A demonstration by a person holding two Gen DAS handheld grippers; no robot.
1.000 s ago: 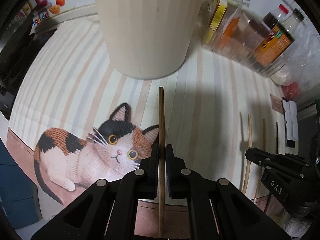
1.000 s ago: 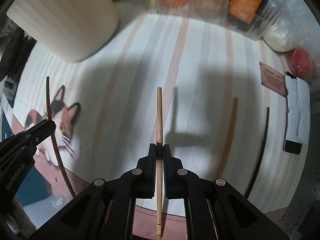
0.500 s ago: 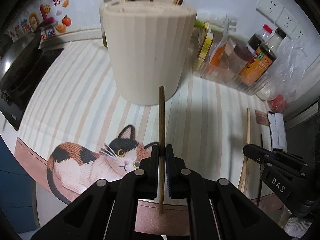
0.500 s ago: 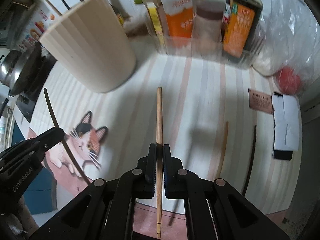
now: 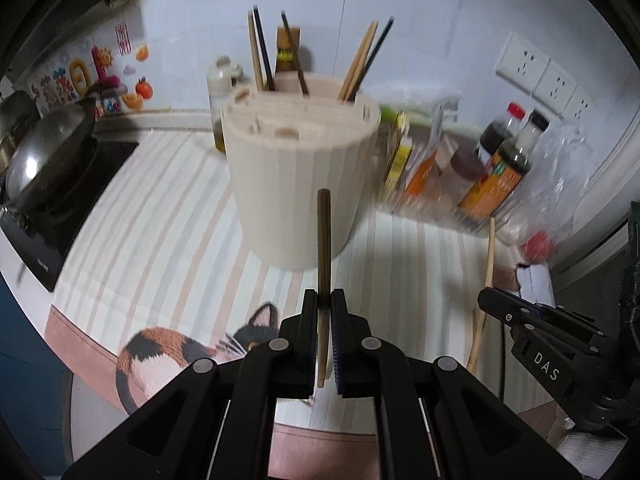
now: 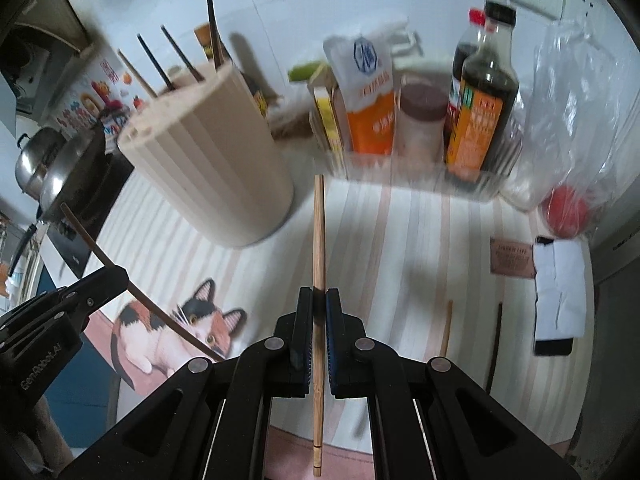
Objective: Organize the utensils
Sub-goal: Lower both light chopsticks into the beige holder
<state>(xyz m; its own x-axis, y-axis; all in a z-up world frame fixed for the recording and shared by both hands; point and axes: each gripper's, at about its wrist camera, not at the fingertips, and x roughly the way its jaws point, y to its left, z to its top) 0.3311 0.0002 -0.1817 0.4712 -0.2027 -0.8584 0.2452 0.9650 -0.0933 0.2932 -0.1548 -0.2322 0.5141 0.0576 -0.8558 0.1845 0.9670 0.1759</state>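
My left gripper [image 5: 324, 312] is shut on a dark wooden chopstick [image 5: 323, 240], held above the mat and pointing at the cream utensil holder [image 5: 300, 188], which has several chopsticks standing in it. My right gripper [image 6: 319, 312] is shut on a light bamboo chopstick [image 6: 319, 236], raised to the right of the holder [image 6: 212, 168]. The right gripper with its chopstick also shows in the left wrist view [image 5: 486, 300]. The left gripper shows in the right wrist view [image 6: 120, 276]. A light chopstick [image 6: 446, 328] and a dark chopstick [image 6: 494, 344] lie on the mat.
A striped mat with a cat picture [image 6: 180, 332] covers the counter. A clear tray of sauce bottles and packets [image 6: 420, 120] stands behind. A wok on a stove [image 5: 48, 152] is at the left. A red object in a plastic bag [image 6: 568, 212] and a phone [image 6: 558, 288] are at the right.
Both grippers have risen and tilted up with their chopsticks. The holder's top and the wall have come into view. The two grippers stay shut.
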